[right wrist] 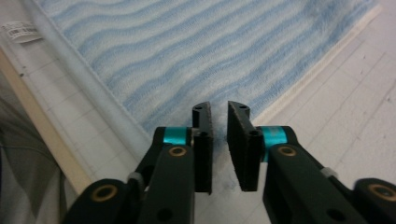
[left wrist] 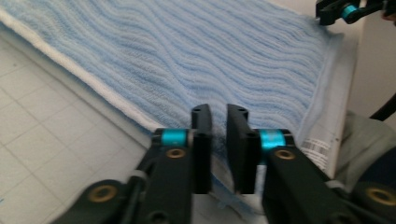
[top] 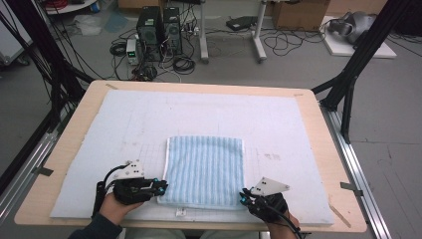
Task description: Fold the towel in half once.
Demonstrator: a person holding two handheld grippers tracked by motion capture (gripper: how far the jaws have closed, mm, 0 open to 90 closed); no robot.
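Observation:
A folded light-blue striped towel (top: 205,169) lies flat on the pale foam mat (top: 278,124), near the table's front edge. My left gripper (top: 163,188) is at the towel's near left corner. In the left gripper view its jaws stand a narrow slit apart, with the towel (left wrist: 187,56) edge pinched at the left gripper (left wrist: 218,112). My right gripper (top: 243,195) is at the near right corner. The right gripper (right wrist: 218,108) is likewise closed on the towel (right wrist: 187,51) corner. The right gripper (left wrist: 345,11) also appears far off in the left gripper view.
The wooden table (top: 318,129) borders the mat on all sides. A white care label (top: 180,212) sticks out from the towel's near edge. Black frame legs (top: 348,84), computers (top: 159,30) and cables stand on the floor beyond the table.

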